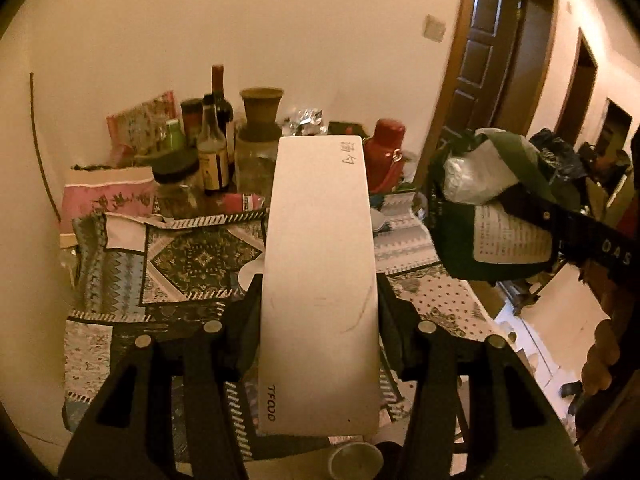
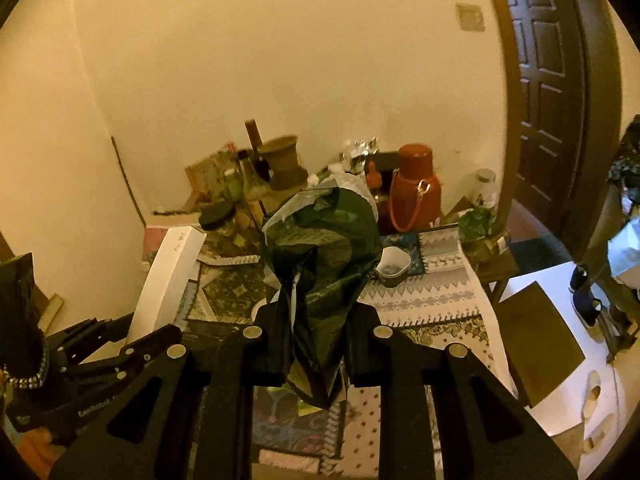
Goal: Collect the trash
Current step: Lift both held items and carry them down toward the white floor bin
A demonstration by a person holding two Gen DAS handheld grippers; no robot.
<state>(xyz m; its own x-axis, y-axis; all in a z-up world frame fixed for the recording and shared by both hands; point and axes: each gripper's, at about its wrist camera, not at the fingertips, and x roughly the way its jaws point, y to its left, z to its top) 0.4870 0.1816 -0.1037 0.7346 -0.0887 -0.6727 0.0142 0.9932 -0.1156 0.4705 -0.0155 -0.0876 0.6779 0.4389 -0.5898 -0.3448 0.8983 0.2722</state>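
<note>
The left hand-held gripper [image 1: 320,308] is clamped on a long, flat white box [image 1: 320,264], its black fingers pressing the two long sides near the box's lower half. The box is smooth, matt card with rounded corners; it runs straight ahead from the jaws, held above the surface [image 1: 192,264], with small dark lettering near its close end and a handwritten mark at its far end.

The right hand-held gripper [image 2: 316,316] has its jaws drawn narrow on the gathered neck of a dark green plastic bag [image 2: 324,248]. The bag is thin, glossy and crumpled — it bulges forward beyond the fingertips, with pale, translucent plastic showing at its top. In the left wrist view the same bag sits well off to the right of the white box, stuffed with something pale and a printed paper.

Beneath both grippers the surface is covered by a patchwork cloth of blue, grey and dark patterned squares. Ahead of the box and bag, against a plain cream wall, stand glass bottles [image 1: 214,148], a brown clay pot [image 1: 261,112] on a glass jar, and a red flask [image 2: 414,188] with a loop handle. A small white cup [image 2: 394,266] sits just right of the bag.
</note>
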